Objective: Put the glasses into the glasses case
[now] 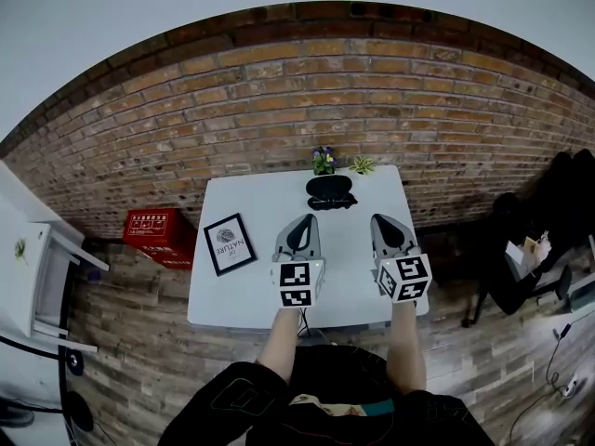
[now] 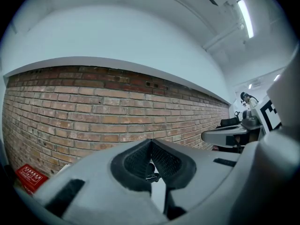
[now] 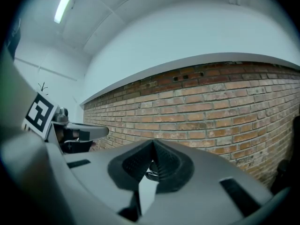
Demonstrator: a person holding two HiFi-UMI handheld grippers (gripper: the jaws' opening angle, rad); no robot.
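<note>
The person's forearms (image 1: 277, 347) reach out over the white tabletop (image 1: 249, 199), holding the left gripper (image 1: 300, 219) and the right gripper (image 1: 383, 218) level and side by side, each with its jaws pressed together on nothing. The glasses case (image 1: 330, 190) is a small dark shape at the tabletop's far edge, well ahead of both grippers; the glasses cannot be told apart from it. They are probably light, thin and fragile, so pinch the frame's bridge or a temple, never the slippery lenses.
</note>
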